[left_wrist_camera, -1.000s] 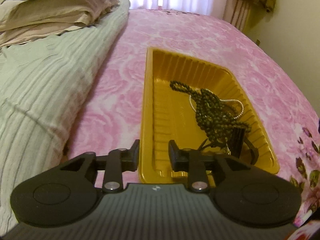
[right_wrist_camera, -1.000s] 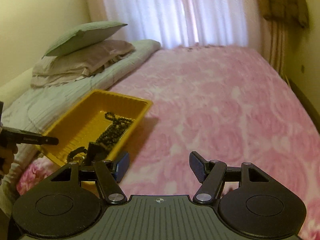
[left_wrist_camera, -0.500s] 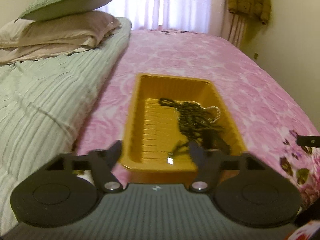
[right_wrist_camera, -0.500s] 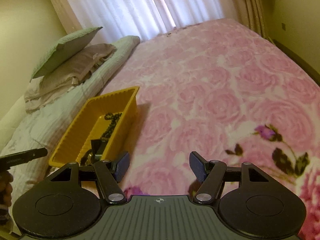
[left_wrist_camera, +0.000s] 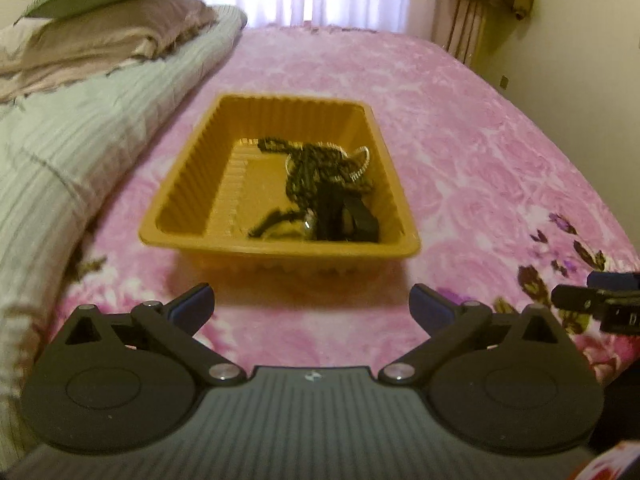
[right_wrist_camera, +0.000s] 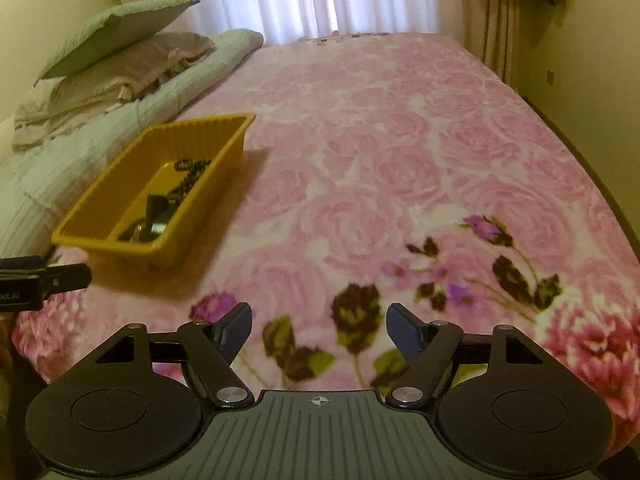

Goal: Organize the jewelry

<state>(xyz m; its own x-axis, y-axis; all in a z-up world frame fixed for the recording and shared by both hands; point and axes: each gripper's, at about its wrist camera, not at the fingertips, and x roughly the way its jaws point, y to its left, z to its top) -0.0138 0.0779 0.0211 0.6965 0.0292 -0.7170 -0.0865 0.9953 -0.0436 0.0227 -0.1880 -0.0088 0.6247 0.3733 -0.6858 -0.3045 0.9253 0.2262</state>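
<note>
Your right gripper (right_wrist_camera: 319,326) hangs with fingers spread wide and empty over the pink floral bedspread (right_wrist_camera: 400,168). To its left the yellow tray (right_wrist_camera: 100,200) sits on the bed, dark beads (right_wrist_camera: 188,178) lying inside. The left gripper's tip (right_wrist_camera: 44,278) shows just beside the tray's near corner.

No words, brand names or numbers can be read in either view. The left gripper (right_wrist_camera: 44,280), at nine o'clock in the right wrist view, carries a small pale marking that is too blurred to read. Each gripper's grey ribbed body bears only a tiny round emblem at six o'clock, without letters.
</note>
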